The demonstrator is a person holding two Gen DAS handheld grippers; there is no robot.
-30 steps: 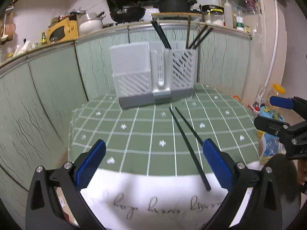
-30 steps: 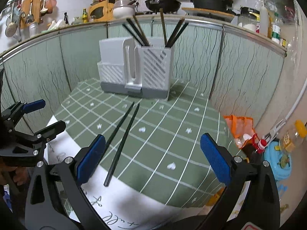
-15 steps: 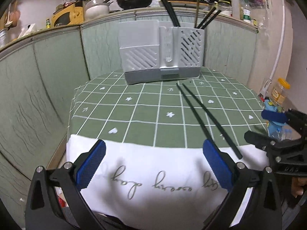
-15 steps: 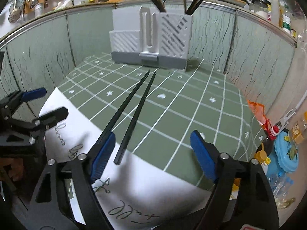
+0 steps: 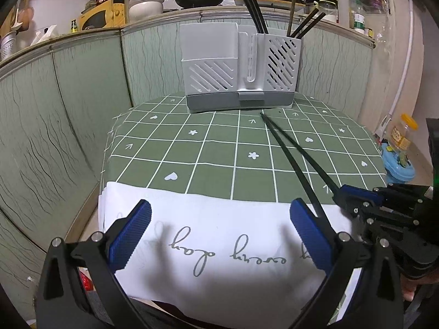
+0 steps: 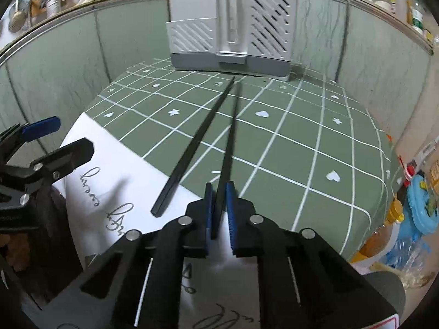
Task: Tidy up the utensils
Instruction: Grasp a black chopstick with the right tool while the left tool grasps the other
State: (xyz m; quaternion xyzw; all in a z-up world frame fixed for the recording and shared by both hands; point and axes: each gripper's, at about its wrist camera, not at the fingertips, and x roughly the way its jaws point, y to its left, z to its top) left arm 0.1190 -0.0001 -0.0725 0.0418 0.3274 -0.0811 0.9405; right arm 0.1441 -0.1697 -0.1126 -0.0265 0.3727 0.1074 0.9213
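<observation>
Our right tool (image 6: 218,192) has just been closing, and now its blue pads pinch the near end of the right chopstick (image 6: 231,134), which lies w/ its far tip on the green checked cloth (image 6: 288,148), pointing to the grey utensil holder (image 6: 233,27) at the back of the counter. The left chopstick (image 6: 192,148) lies just beside it, free, its near end over the white cloth (image 5: 219,235). Our left tool (image 5: 218,224) hangs wide open above that white cloth, holding nothing.

To do this step well, we think the grip must be checked first: the stick is thin and is caught near its very end, so it can pivot or slip when we lift. Better to raise it slowly, keep it in line w/ the pads, and not swing it against the free stick. Then we bring the tip over the right compartment of the holder, where other dark chopsticks (image 5: 256,13) stand already, tilt it upright and lower it inside before opening. The second stick waits for the next pass, approx. the same way.
</observation>
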